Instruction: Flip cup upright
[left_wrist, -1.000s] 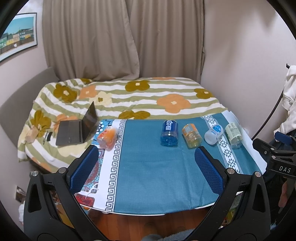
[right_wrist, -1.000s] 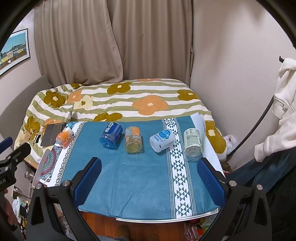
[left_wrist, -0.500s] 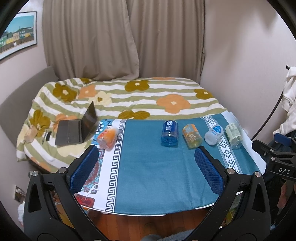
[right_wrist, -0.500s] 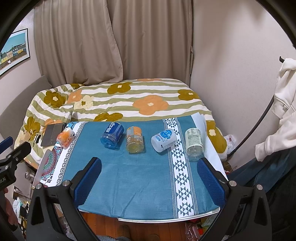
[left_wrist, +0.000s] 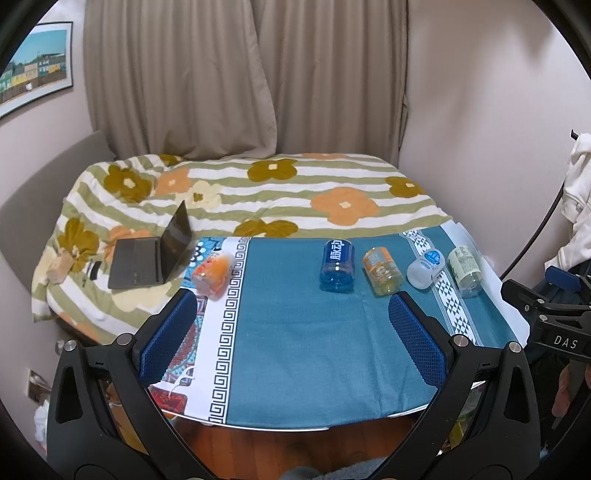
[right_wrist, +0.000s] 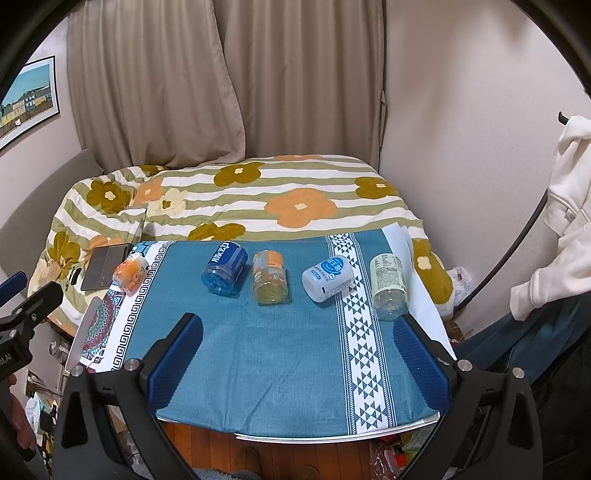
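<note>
Several plastic cups lie on their sides in a row on a table under a teal cloth (left_wrist: 303, 343) (right_wrist: 266, 354): an orange cup (left_wrist: 213, 272) (right_wrist: 130, 274) at the far left, a blue cup (left_wrist: 337, 265) (right_wrist: 224, 268), a yellow-orange cup (left_wrist: 381, 270) (right_wrist: 269, 276), a white cup with a blue label (left_wrist: 424, 268) (right_wrist: 328, 277), and a clear cup with a pale green label (left_wrist: 464, 270) (right_wrist: 388, 285). My left gripper (left_wrist: 293, 304) is open and empty above the table's near half. My right gripper (right_wrist: 298, 326) is open and empty, short of the row.
A bed with a flowered striped quilt (left_wrist: 280, 192) stands behind the table. An open laptop (left_wrist: 155, 254) lies on the quilt at the left. Curtains and walls close the back. A white garment (right_wrist: 565, 206) hangs at the right.
The right gripper view has drifted slightly, so the cups sit a little further right in it. Nothing on the table has moved. Both grippers stay open.
</note>
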